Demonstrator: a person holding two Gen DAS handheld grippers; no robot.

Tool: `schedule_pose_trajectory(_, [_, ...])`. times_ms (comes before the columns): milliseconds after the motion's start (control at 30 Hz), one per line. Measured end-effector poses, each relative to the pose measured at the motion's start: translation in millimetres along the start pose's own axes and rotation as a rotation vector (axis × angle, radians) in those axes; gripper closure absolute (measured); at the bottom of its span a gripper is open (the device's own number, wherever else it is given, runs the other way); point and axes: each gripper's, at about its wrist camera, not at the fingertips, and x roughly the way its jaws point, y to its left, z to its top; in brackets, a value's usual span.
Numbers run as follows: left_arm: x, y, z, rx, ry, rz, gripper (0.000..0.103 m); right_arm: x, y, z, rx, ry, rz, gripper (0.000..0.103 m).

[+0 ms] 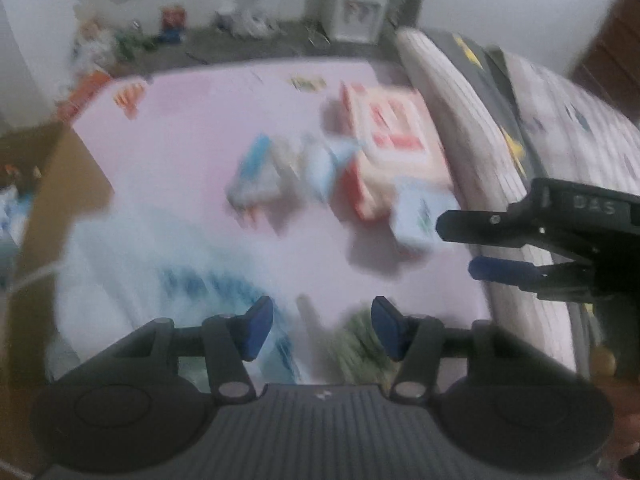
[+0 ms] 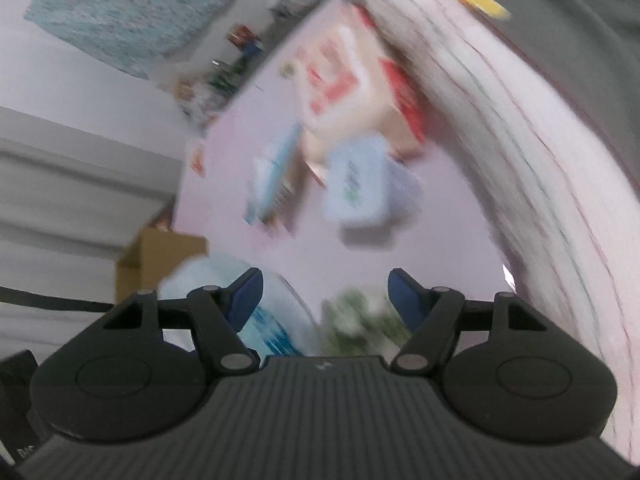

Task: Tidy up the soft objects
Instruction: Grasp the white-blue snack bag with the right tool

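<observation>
Green-and-white soft pack point(image 1: 360, 340), blurred and crumpled-looking, lies on the pink sheet point(image 1: 200, 140) at its near edge, beside a blue-and-white pack point(image 1: 192, 280). My left tongs point(image 1: 322, 328) hang over it, part open, gripping nothing; my right tongs point(image 2: 324, 300) are likewise open and empty. Judged step: approach to pick; next, lower, straddle, then close gently.

My left camera looks steeply down along its fingers at the pink sheet point(image 1: 192, 168), close above it. My right camera, tilted sideways, faces the same sheet from the right, beside the striped bedding point(image 2: 520, 152). Both blurred views share the red-and-white pack point(image 1: 388, 136) and the pale blue pack point(image 2: 356, 184).
</observation>
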Motion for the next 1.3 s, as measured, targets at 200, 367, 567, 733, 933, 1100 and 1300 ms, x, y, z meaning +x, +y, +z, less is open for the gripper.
schedule_pose_trajectory(200, [24, 8, 56, 0.096, -0.063, 0.080, 0.040, 37, 43, 56, -0.021, 0.006, 0.111, 0.032])
schedule_pose_trajectory(367, [63, 7, 83, 0.182, -0.046, 0.068, 0.040, 89, 57, 91, 0.043, 0.075, 0.039, 0.031])
schedule_pose_trajectory(567, [104, 14, 94, 0.176, 0.032, -0.027, 0.039, 129, 57, 100, 0.092, 0.136, -0.050, 0.031])
schedule_pose_trajectory(733, [126, 16, 101, 0.175, 0.070, -0.060, 0.038, 149, 51, 97, 0.129, 0.163, -0.087, 0.032])
schedule_pose_trajectory(933, [140, 16, 106, 0.185, 0.091, -0.075, 0.036, 163, 50, 98, 0.155, 0.145, -0.069, 0.035])
schedule_pose_trajectory(1100, [142, 30, 108, 0.138, 0.095, -0.099, 0.042, 168, 45, 99, 0.158, 0.137, -0.077, 0.055])
schedule_pose_trajectory(1300, [127, 38, 106, 0.122, 0.089, -0.145, 0.048, 161, 37, 99, 0.156, 0.122, -0.033, 0.069])
